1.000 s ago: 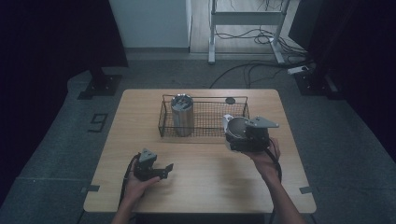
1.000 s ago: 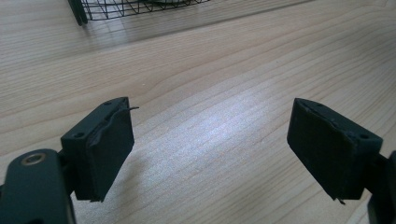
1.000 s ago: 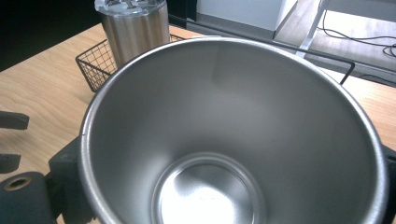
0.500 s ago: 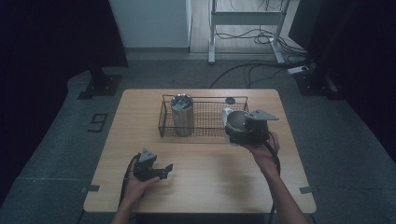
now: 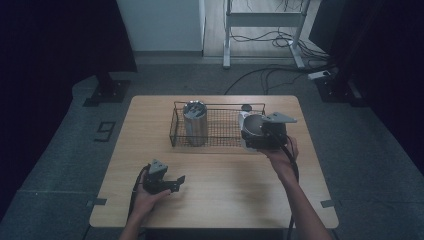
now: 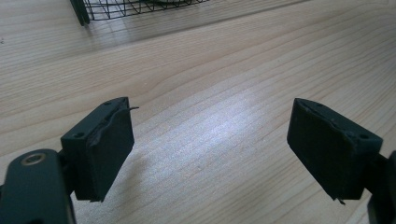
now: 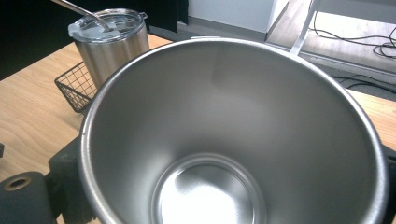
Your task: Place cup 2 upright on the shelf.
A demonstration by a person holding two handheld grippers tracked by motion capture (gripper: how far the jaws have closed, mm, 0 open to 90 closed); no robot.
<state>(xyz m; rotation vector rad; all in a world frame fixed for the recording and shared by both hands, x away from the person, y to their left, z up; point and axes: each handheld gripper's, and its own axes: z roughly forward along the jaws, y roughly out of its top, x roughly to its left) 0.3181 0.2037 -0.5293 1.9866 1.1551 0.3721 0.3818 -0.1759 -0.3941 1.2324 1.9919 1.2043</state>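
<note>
Steel cup (image 7: 233,135), pinched in the right gripper (image 5: 262,136), hangs over the wire basket's (image 5: 220,142) right end. Tilting could knock the lidded tumbler (image 5: 195,122). Left gripper (image 5: 172,183) jaws are spread, empty.

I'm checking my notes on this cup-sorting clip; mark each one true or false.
1. A lidded tumbler stands at the left end of the wire basket. True.
2. The right gripper holds a cup with a lid on it. False: the steel cup between its jaws is open, and its inside is empty.
3. The left gripper grips a lid. False: its jaws stand apart with nothing between them, over the bare wooden table.
4. A straw sticks out of the lidded tumbler's top. True.
</note>
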